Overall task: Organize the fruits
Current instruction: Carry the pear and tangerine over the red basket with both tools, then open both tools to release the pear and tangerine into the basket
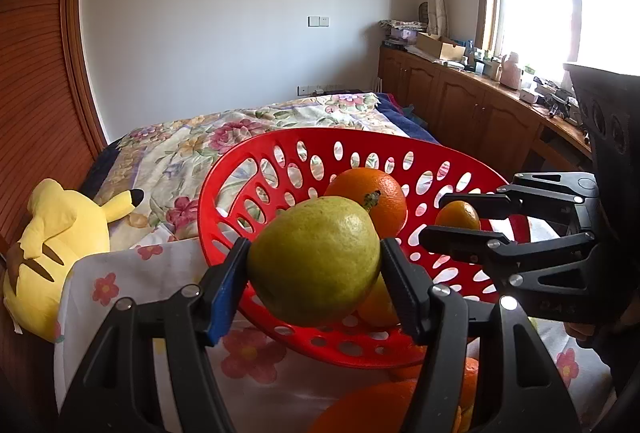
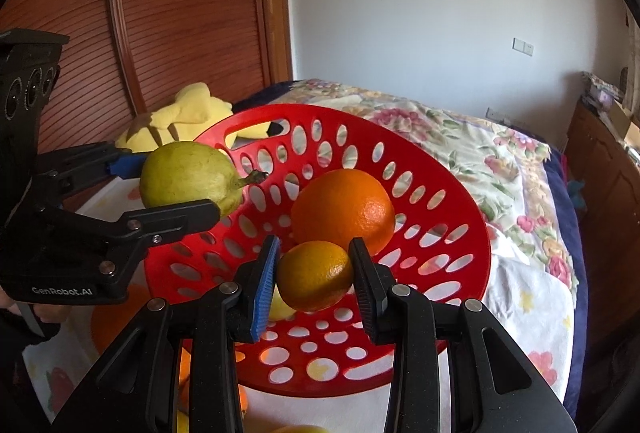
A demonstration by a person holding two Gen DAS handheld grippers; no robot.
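At centre of the left wrist view, the left tongs clamp a green pear by its sides, held over the near rim of a red perforated basket. Lower centre of the right wrist view, the right tongs grip a small orange above the basket's floor. A large orange lies inside the basket, just behind it. Upper left of that view, a yellow plush toy rests on the floral bed.

place: home bedroom | signs: floral bedspread, wooden wardrobe, plush toy
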